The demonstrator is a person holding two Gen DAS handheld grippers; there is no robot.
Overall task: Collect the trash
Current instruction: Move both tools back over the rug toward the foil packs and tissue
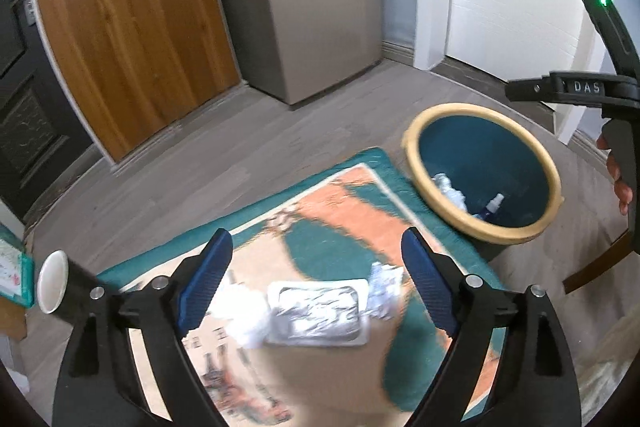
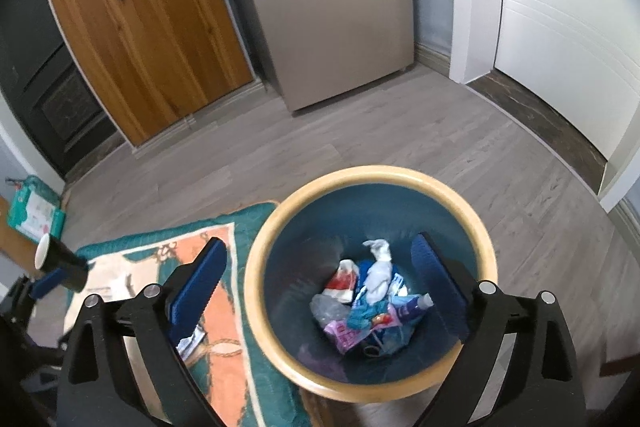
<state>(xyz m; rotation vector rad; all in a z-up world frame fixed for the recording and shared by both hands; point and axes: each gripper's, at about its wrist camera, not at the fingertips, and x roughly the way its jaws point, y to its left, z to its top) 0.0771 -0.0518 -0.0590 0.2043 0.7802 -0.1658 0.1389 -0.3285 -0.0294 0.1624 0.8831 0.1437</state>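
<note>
Right wrist view: right gripper [image 2: 316,291] hung with jaws wide and empty above the waste bin [image 2: 256,291]; left gripper [image 1: 316,267], jaws also spread, faced foil wrapper [image 1: 320,311] at lower centre, probably the next pickup.

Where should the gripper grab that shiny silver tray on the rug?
Probably at one long rim of the foil tray, coming from above. It lies flat on the rug, so only the thin raised edge offers a pinch. The open left gripper hovers above it, jaws wide. Crumpled paper crowds its right end, so avoid that side.
</note>
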